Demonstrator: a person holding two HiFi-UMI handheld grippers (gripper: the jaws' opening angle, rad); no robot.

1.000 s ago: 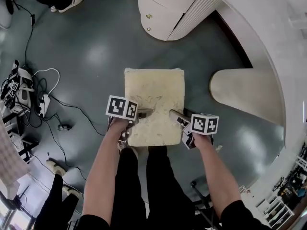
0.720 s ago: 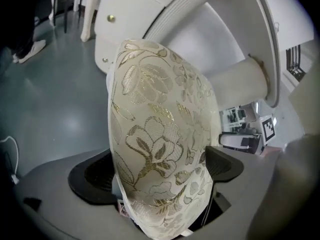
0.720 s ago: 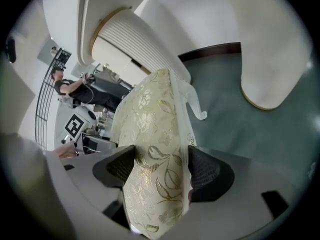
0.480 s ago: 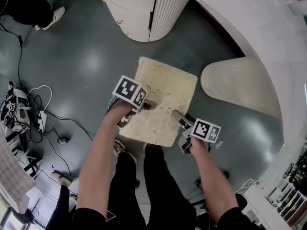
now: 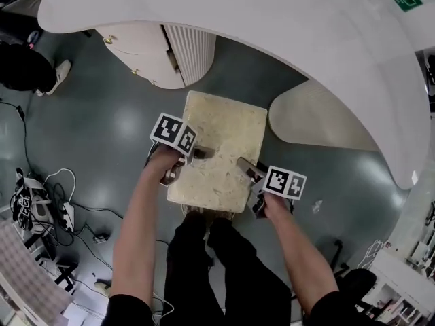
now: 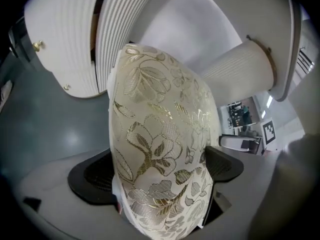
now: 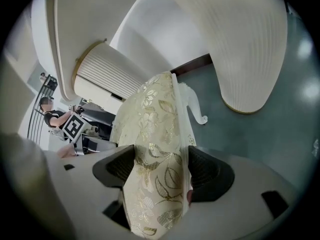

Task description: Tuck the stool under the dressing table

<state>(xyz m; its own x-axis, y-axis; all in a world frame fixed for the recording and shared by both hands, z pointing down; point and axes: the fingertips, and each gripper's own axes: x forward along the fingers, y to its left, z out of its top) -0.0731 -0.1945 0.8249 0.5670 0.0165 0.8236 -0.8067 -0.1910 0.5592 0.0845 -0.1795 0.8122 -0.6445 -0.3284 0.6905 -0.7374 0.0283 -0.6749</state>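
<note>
Both forearms reach forward and down, one hand on each side of the stool's (image 5: 221, 151) near end. The left gripper (image 5: 197, 153) has its jaws clenched on the cushion's left edge, and the right gripper (image 5: 245, 165) grasps the right edge likewise. The stool's long axis points away from the person. Its far end lies at the dressing table's (image 5: 272, 19) rim, between the drawer unit (image 5: 153, 49) and the ribbed pedestal (image 5: 316, 117).

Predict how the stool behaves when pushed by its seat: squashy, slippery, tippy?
Probably squashy: the stool cushion bulges inside left tongs and right tongs. Woven cover likely resists slipping. Held on both sides, it should slide without twisting.
</note>
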